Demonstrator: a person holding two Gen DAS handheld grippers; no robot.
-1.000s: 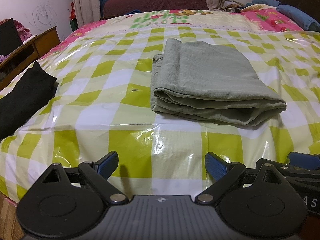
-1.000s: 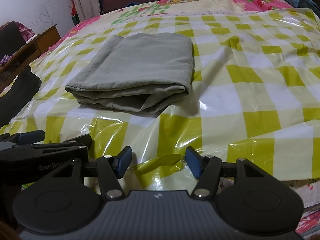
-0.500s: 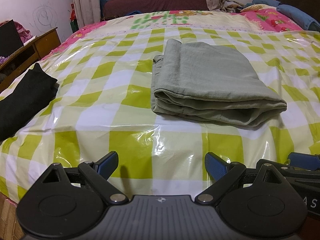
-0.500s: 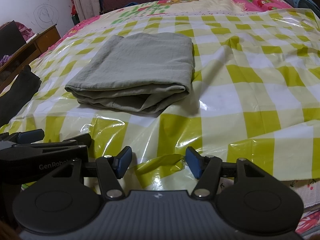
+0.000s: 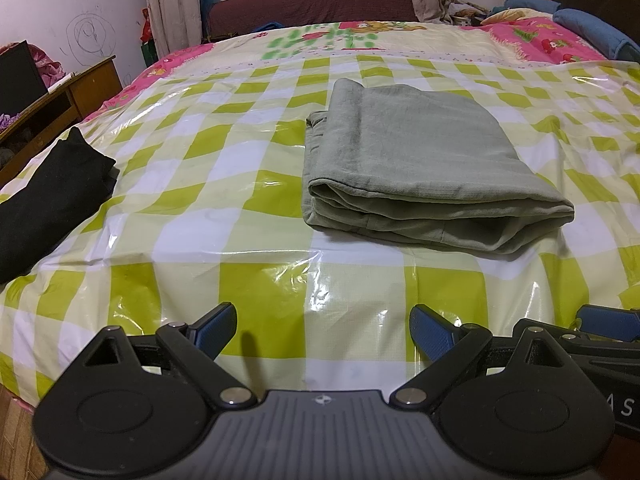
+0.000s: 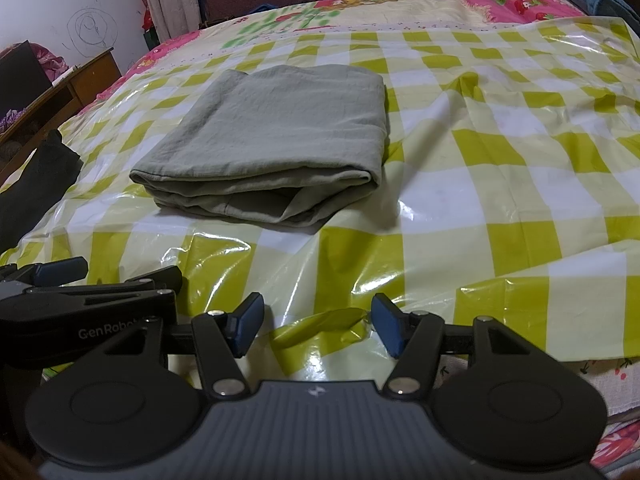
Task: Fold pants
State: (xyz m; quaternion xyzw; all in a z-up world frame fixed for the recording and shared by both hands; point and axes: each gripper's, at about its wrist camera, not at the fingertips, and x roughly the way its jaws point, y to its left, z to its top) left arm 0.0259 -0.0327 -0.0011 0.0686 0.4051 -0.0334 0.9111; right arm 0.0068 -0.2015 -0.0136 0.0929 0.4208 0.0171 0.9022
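Left wrist: folded pants (image 5: 412, 168) lie ahead of both empty, wide-open grippers (image 5: 322, 330) (image 6: 316, 322).

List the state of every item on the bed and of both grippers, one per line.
green pants: folded into a compact stack, lying flat, untouched.
black garment: lying near the bed's left edge, apart from the pants.
plastic checkered sheet: spread over the bed, wrinkled near the front edge.
left gripper: open, empty, short of the pants.
right gripper: open, empty, short of the pants.
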